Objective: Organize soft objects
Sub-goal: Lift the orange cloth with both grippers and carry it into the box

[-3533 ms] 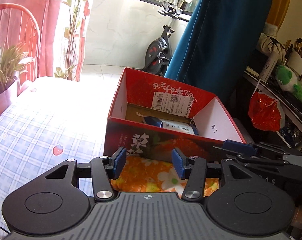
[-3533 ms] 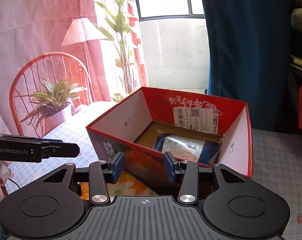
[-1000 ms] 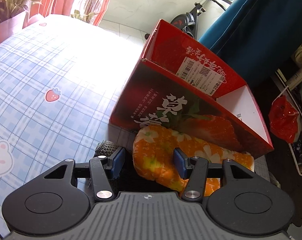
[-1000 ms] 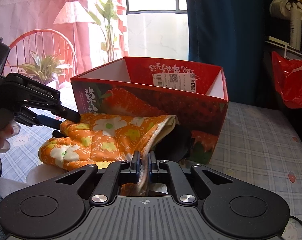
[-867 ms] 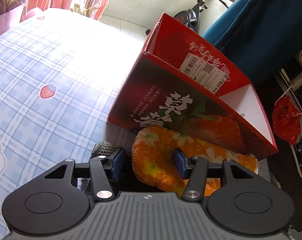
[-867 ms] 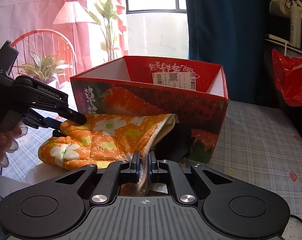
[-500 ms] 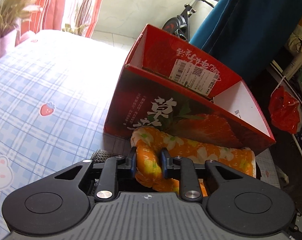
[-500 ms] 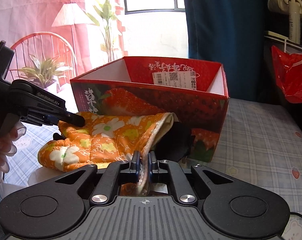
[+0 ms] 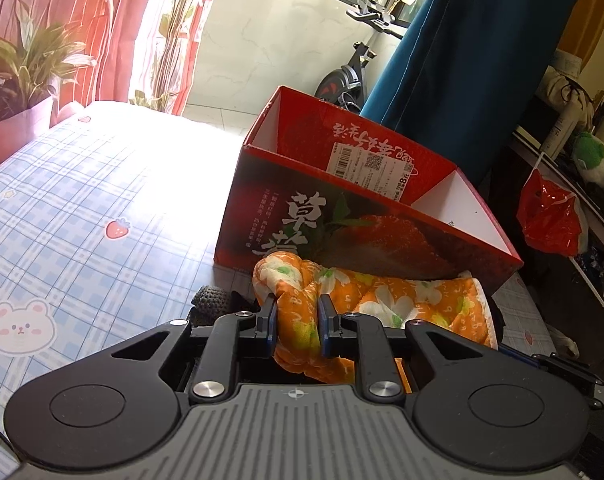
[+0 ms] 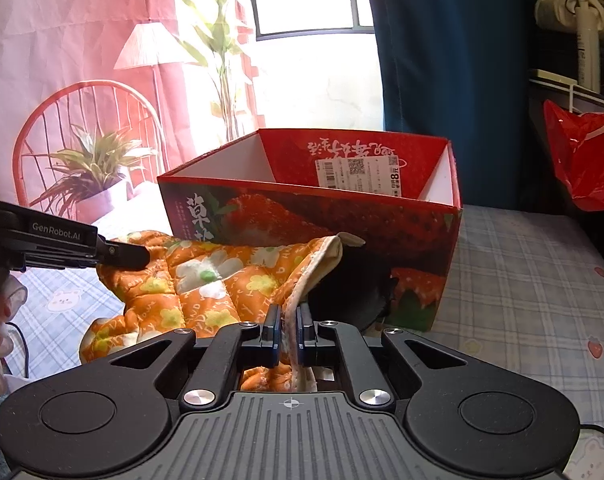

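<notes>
While both grippers are clamping the orange floral quilted cloth [image 9: 366, 300], nothing of it is sitting in the red strawberry box [image 9: 366, 204] yet, so this item is looking mid-transfer at best. Left gripper [image 9: 297, 320], lower centre of the left wrist view, is pinching a bunched fold at the cloth's left end, pads pressing into the fabric. Right gripper [image 10: 289, 330], lower centre of the right wrist view, is nearly fully closed on the thin cream-edged hem at the other end. Cloth is spanning between the two, sagging across the middle of both frames, just in front of the box's near wall and below its rim; it's looking lifted off the plaid bed sheet [image 9: 81, 208], though I can't tell whether the lower folds are touching. Something dark is lying right of the cloth against the box front [image 10: 350, 288], and a dark knitted piece [image 9: 211, 296] is peeking out left of the left gripper, so probably more soft items are waiting. Box interior is hidden from both views, so I can't tell what's already packed. Remaining, by my read: raising the cloth over the rim, dropping it in, then handling the dark pieces.
</notes>
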The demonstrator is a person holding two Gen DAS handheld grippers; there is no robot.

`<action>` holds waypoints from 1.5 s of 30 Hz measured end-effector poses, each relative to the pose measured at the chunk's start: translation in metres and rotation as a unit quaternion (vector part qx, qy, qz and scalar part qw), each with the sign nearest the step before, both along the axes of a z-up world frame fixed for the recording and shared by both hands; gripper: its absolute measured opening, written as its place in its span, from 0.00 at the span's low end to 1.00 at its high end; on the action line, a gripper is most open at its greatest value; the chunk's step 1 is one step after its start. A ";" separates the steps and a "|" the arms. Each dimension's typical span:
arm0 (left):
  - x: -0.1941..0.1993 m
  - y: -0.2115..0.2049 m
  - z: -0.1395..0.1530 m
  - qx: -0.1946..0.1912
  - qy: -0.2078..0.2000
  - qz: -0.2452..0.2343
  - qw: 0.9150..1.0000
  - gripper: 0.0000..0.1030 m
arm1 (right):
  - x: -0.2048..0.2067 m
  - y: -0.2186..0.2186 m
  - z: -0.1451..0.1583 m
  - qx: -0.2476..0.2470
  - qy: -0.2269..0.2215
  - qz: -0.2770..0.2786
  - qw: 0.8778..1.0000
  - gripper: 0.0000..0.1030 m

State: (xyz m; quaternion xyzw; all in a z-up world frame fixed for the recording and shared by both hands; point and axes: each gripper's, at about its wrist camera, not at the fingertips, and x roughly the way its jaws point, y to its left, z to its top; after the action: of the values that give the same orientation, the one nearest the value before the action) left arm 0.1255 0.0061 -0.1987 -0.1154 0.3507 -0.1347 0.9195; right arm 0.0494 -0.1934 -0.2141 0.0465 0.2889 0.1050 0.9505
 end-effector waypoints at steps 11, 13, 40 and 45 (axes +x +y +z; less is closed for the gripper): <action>-0.009 -0.001 -0.003 0.017 -0.013 -0.002 1.000 0.20 | -0.001 0.003 -0.001 0.000 -0.001 0.004 1.000 0.07; -0.011 -0.002 -0.001 0.023 -0.021 -0.001 1.000 0.20 | -0.002 0.003 0.000 0.000 -0.004 0.004 1.000 0.07; 0.123 -0.049 0.097 0.095 -0.092 -0.074 0.988 0.19 | 0.125 -0.050 0.097 -0.035 -0.044 0.021 0.998 0.06; 0.164 -0.062 0.080 0.112 -0.060 -0.076 0.989 0.19 | 0.175 -0.063 0.079 -0.012 0.018 -0.010 1.000 0.06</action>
State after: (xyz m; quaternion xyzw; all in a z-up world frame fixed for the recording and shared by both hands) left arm 0.2892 -0.0558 -0.1183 0.0239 0.3158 -0.1705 0.9331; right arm 0.2247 -0.2568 -0.1353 0.0401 0.3063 0.0915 0.9467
